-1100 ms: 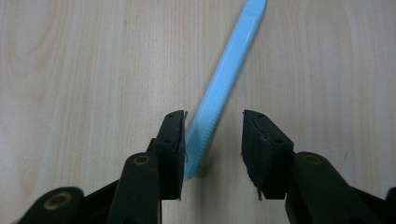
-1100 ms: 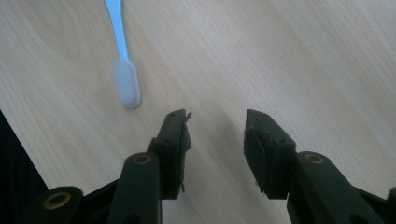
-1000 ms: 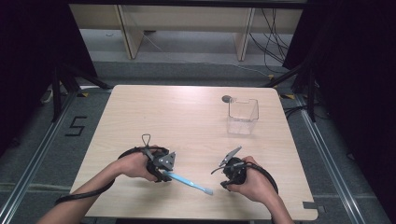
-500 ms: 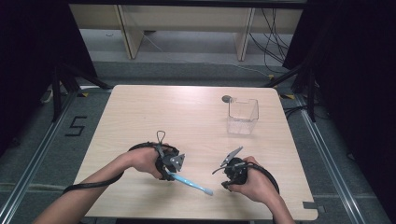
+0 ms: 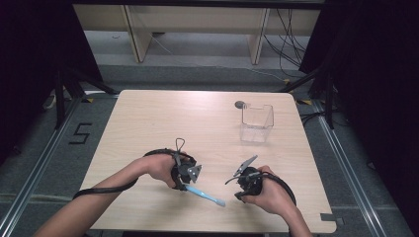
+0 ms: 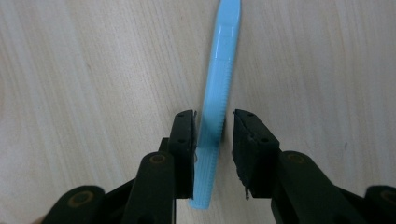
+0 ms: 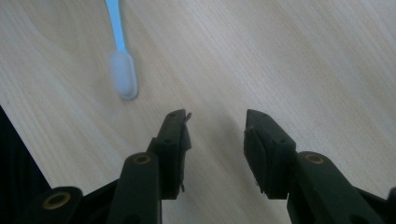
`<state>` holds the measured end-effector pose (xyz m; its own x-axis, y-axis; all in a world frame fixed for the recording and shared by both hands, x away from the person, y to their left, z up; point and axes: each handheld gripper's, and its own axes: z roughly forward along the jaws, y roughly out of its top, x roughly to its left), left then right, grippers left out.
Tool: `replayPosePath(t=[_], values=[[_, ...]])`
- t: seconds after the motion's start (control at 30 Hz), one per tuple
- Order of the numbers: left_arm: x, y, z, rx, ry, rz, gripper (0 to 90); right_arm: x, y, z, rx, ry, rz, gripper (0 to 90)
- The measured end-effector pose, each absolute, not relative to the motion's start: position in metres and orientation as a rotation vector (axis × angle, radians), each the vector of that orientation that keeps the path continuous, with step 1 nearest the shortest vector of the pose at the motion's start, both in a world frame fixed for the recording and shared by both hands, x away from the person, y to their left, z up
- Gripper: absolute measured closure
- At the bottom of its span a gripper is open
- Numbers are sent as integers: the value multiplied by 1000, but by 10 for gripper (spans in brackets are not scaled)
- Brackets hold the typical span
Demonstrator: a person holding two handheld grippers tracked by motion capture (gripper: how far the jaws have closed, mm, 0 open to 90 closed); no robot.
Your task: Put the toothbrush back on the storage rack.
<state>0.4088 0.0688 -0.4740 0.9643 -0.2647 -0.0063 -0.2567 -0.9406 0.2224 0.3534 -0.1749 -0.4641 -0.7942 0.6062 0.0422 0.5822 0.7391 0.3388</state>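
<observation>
On the pale wooden table [image 5: 148, 123], a blue toothbrush [image 6: 219, 93] lies between the left gripper's [image 6: 212, 135] parted jaws. Light, stiff and slick, it likely grips best mid-handle. The right gripper [image 7: 217, 133] hovers agape, empty.

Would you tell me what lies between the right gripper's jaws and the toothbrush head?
Only bare table separates the right gripper from the toothbrush head, per the right gripper view.

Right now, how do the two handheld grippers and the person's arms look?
Both the left gripper and the right gripper have black, blocky jaws with brass-coloured pivot rivets. Each trails a black cable and carries a grey three-cornered plate. The forearms are bare, without sleeves.
</observation>
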Motion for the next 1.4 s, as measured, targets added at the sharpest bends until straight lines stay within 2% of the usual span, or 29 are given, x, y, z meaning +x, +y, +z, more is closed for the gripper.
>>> replayPosePath(t=[0.53,0.93,1.4], values=[[410,60,-477,2950,-466,-84,742,353,-175,-464,974,2865,525,597],[408,58,-478,2974,-458,-87,757,353,-176,-464,976,2861,519,597],[398,54,-478,3008,-502,-10,781,354,-175,-463,970,2861,521,595]])
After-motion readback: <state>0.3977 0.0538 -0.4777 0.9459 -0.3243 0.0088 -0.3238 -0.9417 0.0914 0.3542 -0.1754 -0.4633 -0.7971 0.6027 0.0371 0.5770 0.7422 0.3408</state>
